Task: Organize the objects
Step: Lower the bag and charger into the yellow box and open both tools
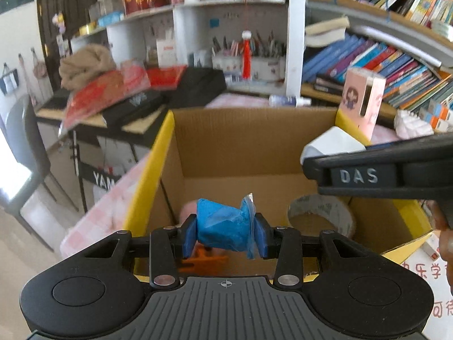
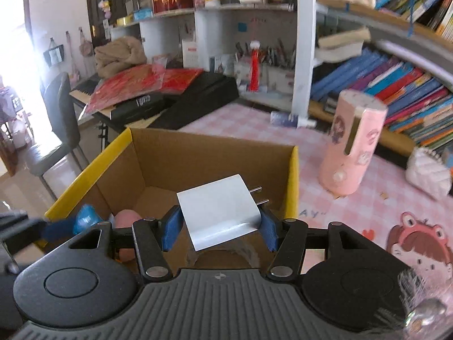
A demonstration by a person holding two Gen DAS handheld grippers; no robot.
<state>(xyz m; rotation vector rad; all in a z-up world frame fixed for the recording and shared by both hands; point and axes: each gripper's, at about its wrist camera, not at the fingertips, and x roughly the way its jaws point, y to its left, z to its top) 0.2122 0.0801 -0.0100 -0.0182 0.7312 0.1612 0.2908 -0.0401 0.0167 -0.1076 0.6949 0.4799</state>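
An open cardboard box [image 1: 249, 141] with yellow flaps stands on a pink checked table; it also shows in the right wrist view [image 2: 158, 164]. My left gripper [image 1: 225, 233] is shut on a blue wrapped packet [image 1: 223, 226] and holds it over the box. My right gripper [image 2: 219, 228] is shut on a white plug charger [image 2: 218, 212] with its two prongs pointing right, also over the box. The charger [image 1: 331, 141] and right gripper body show at the right of the left wrist view. Inside the box lie a tape roll [image 1: 320, 212], a pink object [image 2: 126, 219] and something orange [image 1: 203, 260].
A pink cylindrical holder [image 2: 351, 147] stands on the table right of the box. A white quilted pouch [image 2: 427, 170] lies further right. A small bottle [image 2: 288, 119] lies behind. Bookshelves [image 2: 396, 85] line the back right. A black keyboard [image 2: 192, 99] and chair [image 2: 59, 113] stand at left.
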